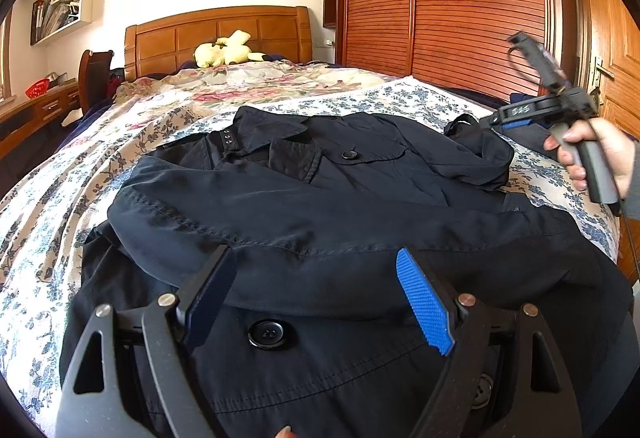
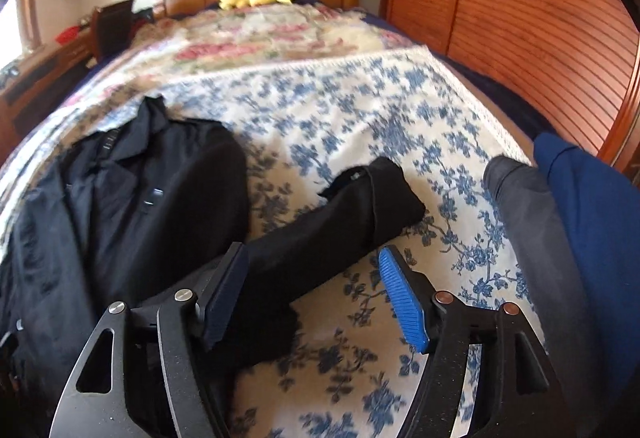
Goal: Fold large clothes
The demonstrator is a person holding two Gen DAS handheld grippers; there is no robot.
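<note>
Left gripper (image 1: pixel 320 302): jaws spread wide, pads clear, angled down, nothing clamped. Right gripper (image 2: pixel 316 294): jaws also apart, nothing pinched between the pads, tilted more steeply down; in the left wrist view the right hand (image 1: pixel 596 157) wraps its grey handle at the far right edge, fingers curled round it. That view of it is motion-blurred, so fingertip detail there is unclear.
</note>
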